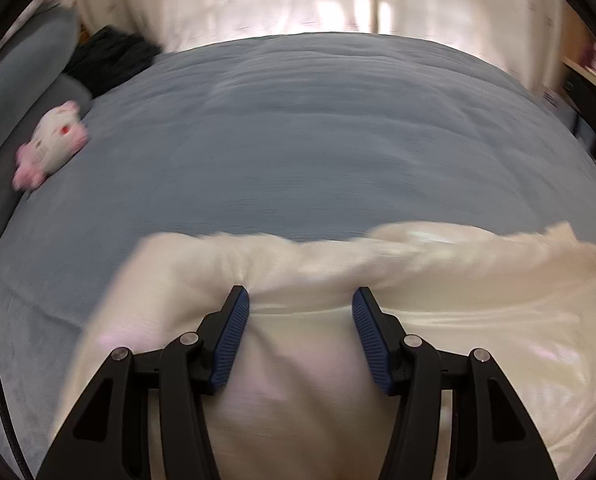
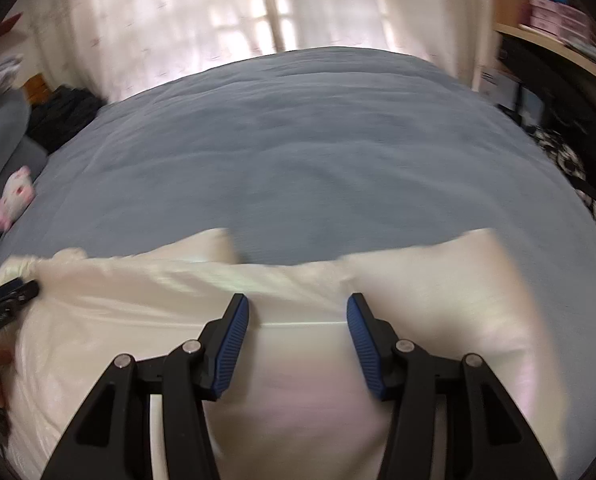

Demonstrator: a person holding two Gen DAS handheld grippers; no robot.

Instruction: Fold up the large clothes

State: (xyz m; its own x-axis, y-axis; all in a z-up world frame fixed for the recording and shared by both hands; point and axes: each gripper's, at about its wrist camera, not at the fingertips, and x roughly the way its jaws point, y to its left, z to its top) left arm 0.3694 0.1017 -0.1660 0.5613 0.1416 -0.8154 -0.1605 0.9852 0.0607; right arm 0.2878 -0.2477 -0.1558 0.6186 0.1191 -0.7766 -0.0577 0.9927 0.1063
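My left gripper (image 1: pixel 301 304) and right gripper (image 2: pixel 298 312) each stand half apart, cream cloth stretched between the blue ribbed pads; whether they pinch it, I cannot tell. The glossy cream satin-like garment (image 1: pixel 437 320) lies bunched at the near edge of the grey-blue bedspread (image 1: pixel 298 140). Judgement: light, limp, slippery; take it at a hem or corner. Left on the bedspread: a pink-and-white plush toy (image 1: pixel 52 144).
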